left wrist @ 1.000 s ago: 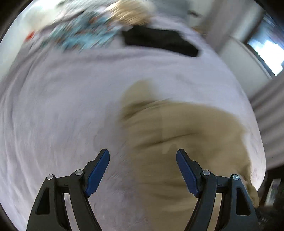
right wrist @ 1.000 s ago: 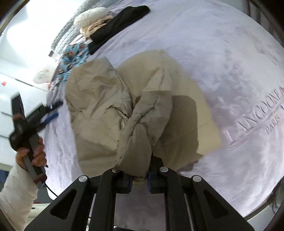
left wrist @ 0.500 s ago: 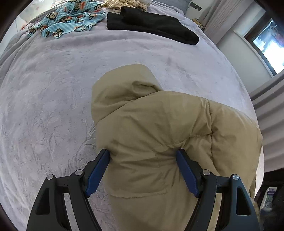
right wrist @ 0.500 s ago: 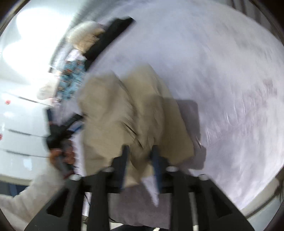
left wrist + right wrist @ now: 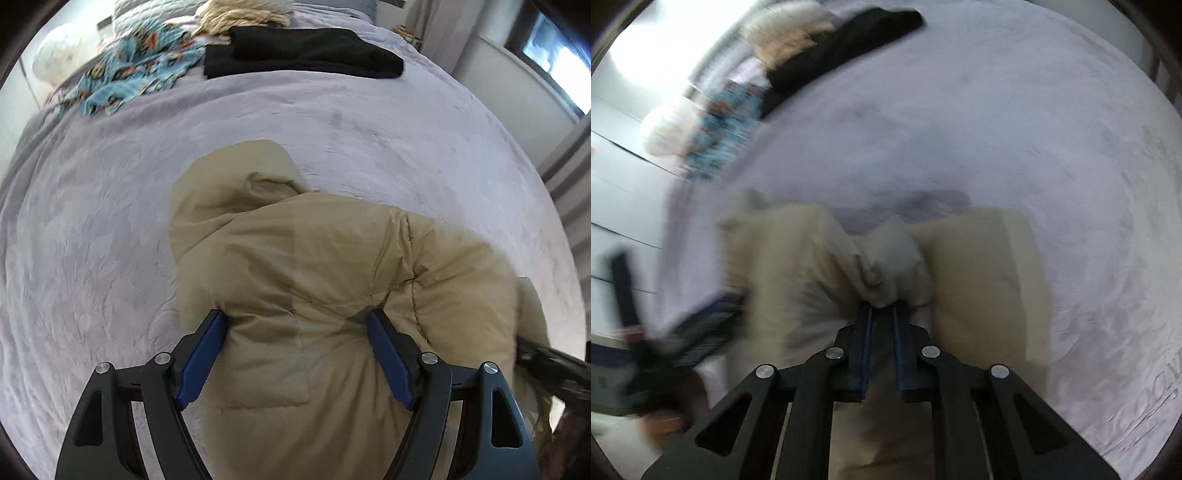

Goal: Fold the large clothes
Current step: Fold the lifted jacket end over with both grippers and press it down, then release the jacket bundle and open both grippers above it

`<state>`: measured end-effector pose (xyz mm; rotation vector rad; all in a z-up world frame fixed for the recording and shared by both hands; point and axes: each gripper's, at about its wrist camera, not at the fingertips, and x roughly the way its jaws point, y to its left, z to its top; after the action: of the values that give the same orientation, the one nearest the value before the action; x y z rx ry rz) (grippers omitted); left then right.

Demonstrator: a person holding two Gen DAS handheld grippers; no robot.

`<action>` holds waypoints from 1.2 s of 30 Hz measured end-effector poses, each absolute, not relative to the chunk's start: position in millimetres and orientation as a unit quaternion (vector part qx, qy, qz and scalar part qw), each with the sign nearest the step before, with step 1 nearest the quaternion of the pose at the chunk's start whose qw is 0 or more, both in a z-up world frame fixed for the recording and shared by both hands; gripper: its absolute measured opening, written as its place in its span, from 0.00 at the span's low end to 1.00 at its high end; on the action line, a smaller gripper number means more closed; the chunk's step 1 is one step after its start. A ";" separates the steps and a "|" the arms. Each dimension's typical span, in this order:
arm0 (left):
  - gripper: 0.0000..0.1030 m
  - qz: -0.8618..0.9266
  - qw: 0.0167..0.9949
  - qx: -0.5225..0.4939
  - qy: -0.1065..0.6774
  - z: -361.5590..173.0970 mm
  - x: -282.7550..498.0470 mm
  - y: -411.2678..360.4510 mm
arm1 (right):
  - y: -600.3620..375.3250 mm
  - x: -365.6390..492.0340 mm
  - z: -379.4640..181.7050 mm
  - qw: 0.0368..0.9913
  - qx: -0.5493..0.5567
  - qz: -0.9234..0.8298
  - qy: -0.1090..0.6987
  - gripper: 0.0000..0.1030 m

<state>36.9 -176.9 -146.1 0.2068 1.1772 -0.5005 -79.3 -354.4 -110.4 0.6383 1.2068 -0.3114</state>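
My right gripper (image 5: 882, 308) has just snapped its blue jaws nearly shut, and a small bunch of the puffy tan hooded coat (image 5: 314, 295) sticks out at their tips. That pinch looks tiny to me, so the soft cloth could slip out if I pull hard. My left gripper (image 5: 297, 325) stands wide, one finger on each side of a fat fold low in the picture, but I cannot tell if it squeezes. The coat lies in the middle and bottom of the frame on the soft grey bed cover (image 5: 92, 229). Its hood pokes up, and it looks lumpy, not flat. It could puff open again.
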 end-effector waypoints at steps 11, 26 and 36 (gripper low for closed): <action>0.77 -0.251 0.792 0.098 0.548 -115.4 14.5 -143.7 | -376.2 -91.0 -148.9 0.759 0.310 -0.126 0.559 0.00; 0.80 -0.196 0.787 0.144 0.567 -134.0 -54.5 -114.5 | -335.7 -151.1 -65.0 0.763 0.299 -0.047 0.572 0.04; 0.80 -0.170 0.789 0.133 0.575 -113.6 -75.9 -104.8 | -314.7 -184.9 -111.1 0.716 0.296 -0.040 0.631 0.04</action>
<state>-75.9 -104.8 -113.6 0.2854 1.2388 -0.3666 -184.9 -314.7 -111.1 0.6561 1.3980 -0.0888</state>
